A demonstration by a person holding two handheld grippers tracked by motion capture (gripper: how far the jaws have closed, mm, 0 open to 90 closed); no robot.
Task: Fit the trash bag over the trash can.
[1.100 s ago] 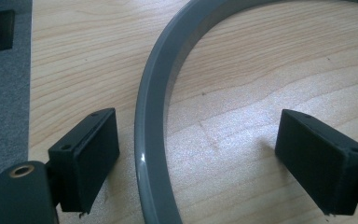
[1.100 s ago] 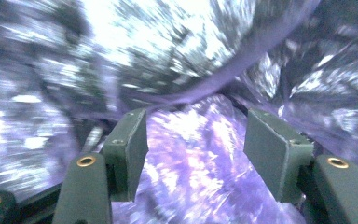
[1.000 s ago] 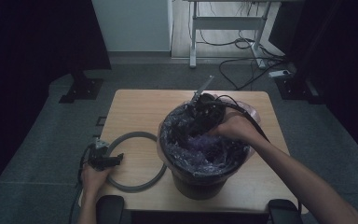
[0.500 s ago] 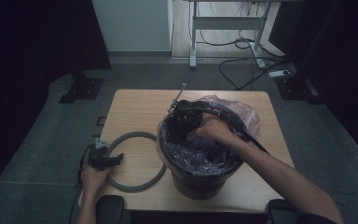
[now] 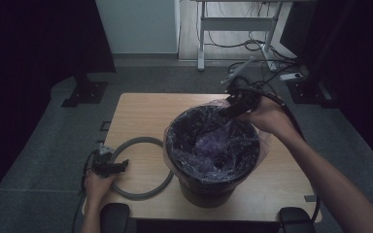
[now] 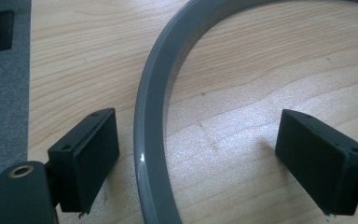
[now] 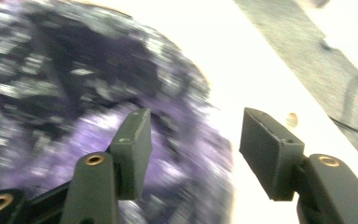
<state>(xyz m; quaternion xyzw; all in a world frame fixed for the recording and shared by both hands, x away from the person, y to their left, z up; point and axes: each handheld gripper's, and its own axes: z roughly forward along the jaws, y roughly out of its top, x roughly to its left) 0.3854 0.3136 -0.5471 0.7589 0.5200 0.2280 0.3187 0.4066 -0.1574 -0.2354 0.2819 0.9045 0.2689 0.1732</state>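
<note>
A light wooden table (image 5: 141,114) stands on grey carpet, with dark curtains at both sides and a white desk frame (image 5: 201,34) with cables on the floor behind it. The landmark is the black bin (image 5: 212,160), which stands on the table a little toward the person's right and is lined with a thin purple bag (image 5: 209,145) folded over its rim. To the left of the bin, touching or almost touching its base, a grey ring (image 5: 141,167) lies flat on the wood. The left gripper (image 5: 110,166) rests at the side of the ring that is far from the bin; in the left gripper view its jaws are spread wide, the ring band (image 6: 151,116) passes between them close to one pad, and no pad presses on it. The right gripper (image 5: 238,104) is above the far right rim of the bin, held in the person's hand (image 5: 269,116). Its jaws have just been opening, and in the blurred right gripper view they stand apart over the bag's edge (image 7: 186,154) with nothing between the pads. Behind the bin and to its left the table is bare wood; the near edge of the table is close to the bin's base, and the strip to its right is narrow.
</note>
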